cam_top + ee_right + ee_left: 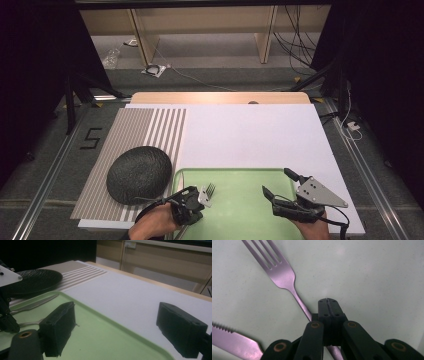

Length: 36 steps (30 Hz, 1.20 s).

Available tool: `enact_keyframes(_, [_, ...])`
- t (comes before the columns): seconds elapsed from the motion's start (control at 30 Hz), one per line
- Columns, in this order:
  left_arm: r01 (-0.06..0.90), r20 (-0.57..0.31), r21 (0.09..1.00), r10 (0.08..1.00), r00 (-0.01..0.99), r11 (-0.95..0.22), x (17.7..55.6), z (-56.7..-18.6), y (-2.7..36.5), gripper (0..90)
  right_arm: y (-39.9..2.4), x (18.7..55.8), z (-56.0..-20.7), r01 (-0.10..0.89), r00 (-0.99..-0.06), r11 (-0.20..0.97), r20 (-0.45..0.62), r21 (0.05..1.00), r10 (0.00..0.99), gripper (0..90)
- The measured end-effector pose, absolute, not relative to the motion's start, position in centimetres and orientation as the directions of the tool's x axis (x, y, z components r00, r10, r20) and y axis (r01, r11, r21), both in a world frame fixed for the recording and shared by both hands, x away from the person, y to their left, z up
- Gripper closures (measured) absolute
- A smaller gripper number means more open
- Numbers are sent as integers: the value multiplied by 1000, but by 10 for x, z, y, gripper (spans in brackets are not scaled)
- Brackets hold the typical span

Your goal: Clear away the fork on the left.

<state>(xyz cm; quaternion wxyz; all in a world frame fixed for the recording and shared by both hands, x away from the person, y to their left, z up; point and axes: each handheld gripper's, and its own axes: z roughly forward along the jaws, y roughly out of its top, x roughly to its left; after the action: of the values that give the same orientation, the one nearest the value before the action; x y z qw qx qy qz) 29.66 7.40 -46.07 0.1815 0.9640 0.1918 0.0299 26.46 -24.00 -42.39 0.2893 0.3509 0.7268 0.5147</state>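
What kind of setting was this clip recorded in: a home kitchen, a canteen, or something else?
Most likely a lab recording bay, not a kitchen. Black curtains flank the white table, loose cables trail over the grey floor behind it, and the pale green plastic tray and black textured round plate look staged.

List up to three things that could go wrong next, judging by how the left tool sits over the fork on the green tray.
1. The left tool is shut over the fork handle; whether it grips is unclear, so a lift may leave the fork behind.
2. The knife lies close by and could get nudged.
3. The black plate overlaps the green tray corner, so a swing that way might knock it.
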Motion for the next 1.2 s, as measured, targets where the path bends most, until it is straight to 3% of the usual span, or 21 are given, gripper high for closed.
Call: enact_keyframes(1.2, [421,-4,336,445,895,-843,308,-460,99,892,-241,263,-423,216,-585,226,-59,950,809,163])
